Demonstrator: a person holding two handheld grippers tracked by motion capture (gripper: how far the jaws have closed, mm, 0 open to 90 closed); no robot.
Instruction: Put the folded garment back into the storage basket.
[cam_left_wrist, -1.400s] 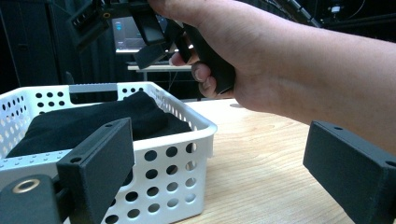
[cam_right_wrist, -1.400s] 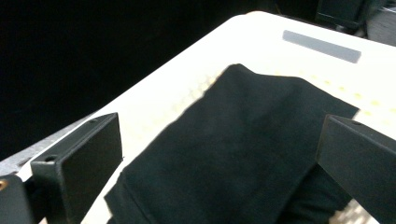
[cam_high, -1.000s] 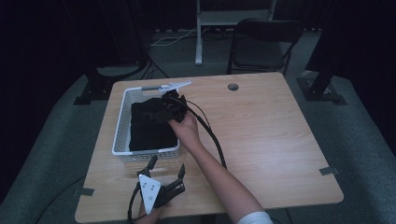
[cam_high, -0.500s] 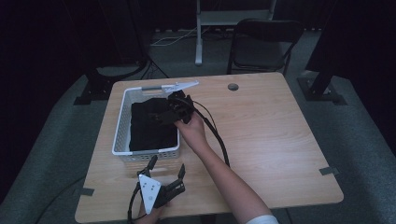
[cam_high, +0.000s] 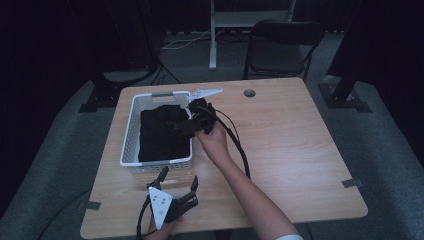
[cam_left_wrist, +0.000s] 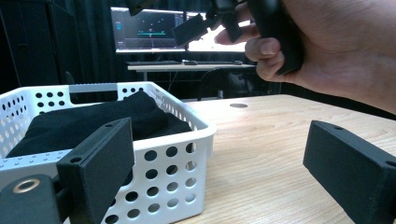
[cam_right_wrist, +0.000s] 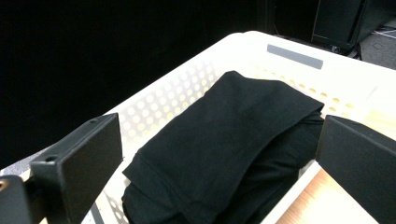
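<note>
While unlabelled, black cloth (cam_right_wrist: 224, 140) fills white basket (cam_high: 131, 135) under right gripper (cam_high: 186, 120).

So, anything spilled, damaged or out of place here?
Nothing stands out. The black cloth lies folded inside the basket, which sits flat on the table. The right gripper hovers open above it.

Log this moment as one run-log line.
right gripper: open, over black cloth in white basket | left gripper: open, resting on table beside basket | cloth: not gripped

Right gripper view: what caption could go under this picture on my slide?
Open right gripper hovering over folded black cloth in a white basket.
</note>
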